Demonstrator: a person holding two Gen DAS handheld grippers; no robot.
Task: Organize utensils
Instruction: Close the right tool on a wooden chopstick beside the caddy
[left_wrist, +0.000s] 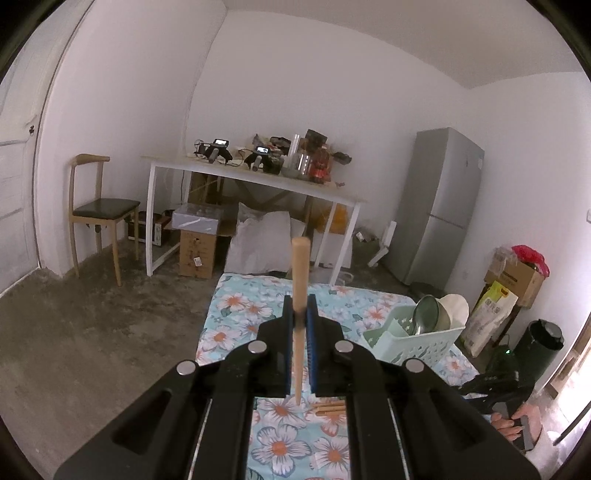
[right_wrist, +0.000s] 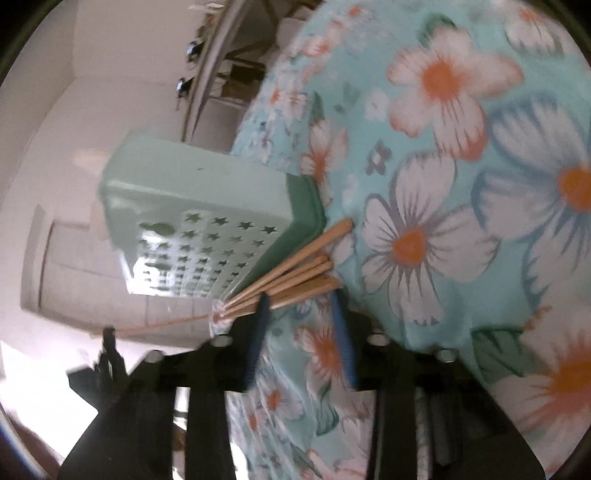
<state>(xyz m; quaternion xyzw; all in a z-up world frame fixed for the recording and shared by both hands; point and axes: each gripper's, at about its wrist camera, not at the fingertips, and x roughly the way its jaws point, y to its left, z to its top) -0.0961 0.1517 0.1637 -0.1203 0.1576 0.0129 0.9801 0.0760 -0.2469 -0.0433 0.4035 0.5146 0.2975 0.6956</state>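
The chopstick (left_wrist: 300, 295) stands upright at 12 o'clock in your left gripper (left_wrist: 300, 314), jaws clamped on it. More chopsticks (right_wrist: 295, 273) lie on the floral cloth (right_wrist: 480, 147) touching the green basket (right_wrist: 199, 206), at 11 o'clock from your right gripper (right_wrist: 299, 314), whose jaws stand narrow and hold nothing.

Wooden chopstick (left_wrist: 300, 291) upright in left claw (left_wrist: 300, 314); chopstick bundle (right_wrist: 291, 273) beside basket (right_wrist: 207, 206).
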